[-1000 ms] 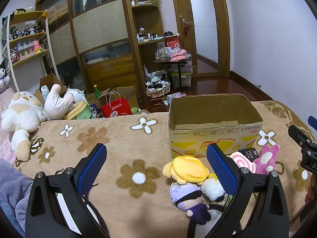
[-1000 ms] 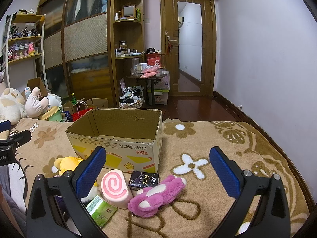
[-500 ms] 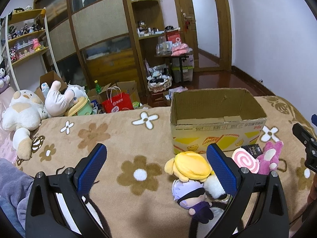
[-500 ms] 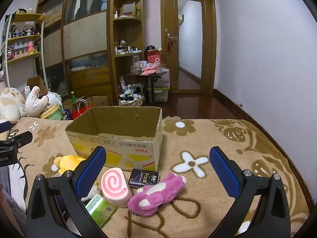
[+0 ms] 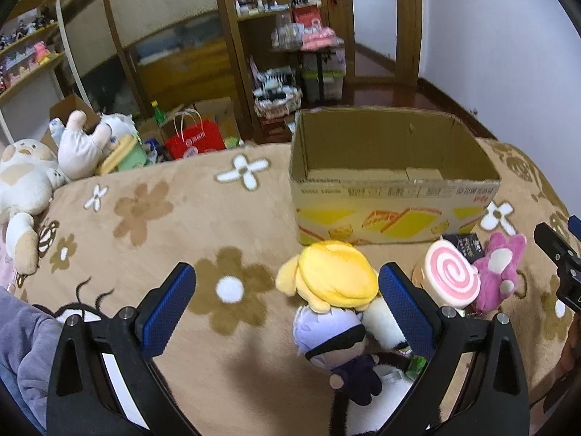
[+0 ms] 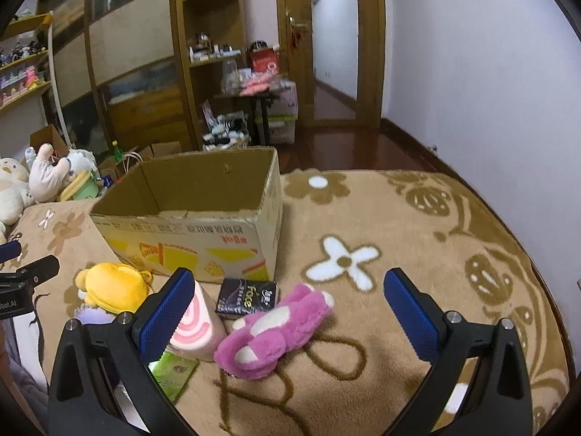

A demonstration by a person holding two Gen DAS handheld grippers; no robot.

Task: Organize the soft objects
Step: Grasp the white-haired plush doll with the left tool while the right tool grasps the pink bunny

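Nothing is sitting in the cardboard box [image 6: 189,196] yet; both grippers are hovering with jaws spread, plush toys [image 5: 336,279] waiting outside.

Each hand-held tool is built alike: the left gripper [image 5: 287,301] and the right gripper [image 6: 288,307] have 2 black angular arms ending in fingers [image 5: 165,310] faced with blue, finely dimpled pads [image 6: 410,312]. Round silver screws [image 5: 446,311] sit at the arm joints. A grey-lavender sleeve [image 5: 25,341] shows at the left view's lower edge.
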